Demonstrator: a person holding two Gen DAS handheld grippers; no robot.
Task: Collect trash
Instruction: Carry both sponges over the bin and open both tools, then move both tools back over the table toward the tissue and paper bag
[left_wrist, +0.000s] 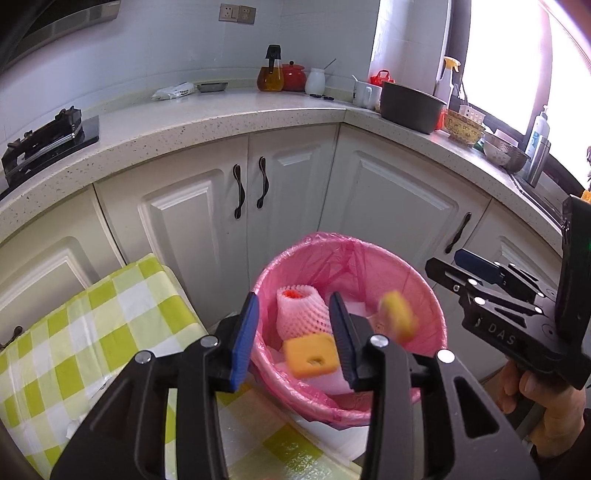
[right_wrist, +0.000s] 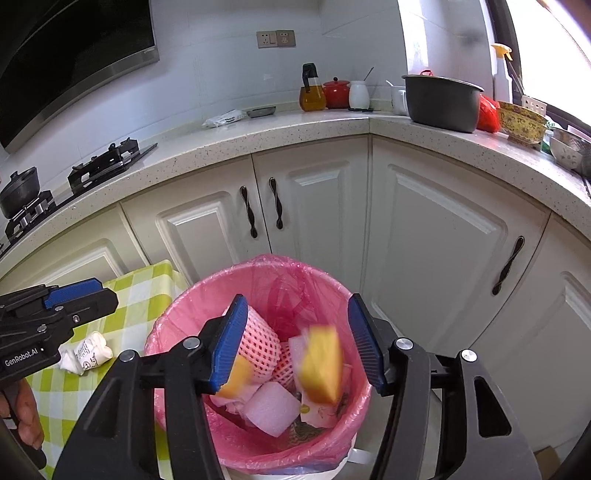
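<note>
A bin with a pink liner (left_wrist: 354, 258) (right_wrist: 177, 332) stands by the white cabinets. It holds pink foam fruit nets (left_wrist: 301, 312) (right_wrist: 258, 343), white foam pieces (right_wrist: 271, 408) and an orange sponge piece (left_wrist: 310, 356) (right_wrist: 236, 376). A blurred yellow sponge piece (left_wrist: 399, 314) (right_wrist: 322, 365) is in the air over the bin, free of both grippers. My left gripper (left_wrist: 293, 338) is open at the bin's near-left rim. My right gripper (right_wrist: 297, 341) is open above the bin; it also shows in the left wrist view (left_wrist: 458, 267). A crumpled white wrapper (right_wrist: 86, 352) lies on the checked cloth.
A table with a green-and-white checked cloth (left_wrist: 74, 332) (right_wrist: 140, 295) stands left of the bin. Behind are white cabinet doors (left_wrist: 288, 192) and a speckled counter (left_wrist: 221, 118) with a stove (left_wrist: 44, 144), a pot (left_wrist: 410, 107), bowls and bottles.
</note>
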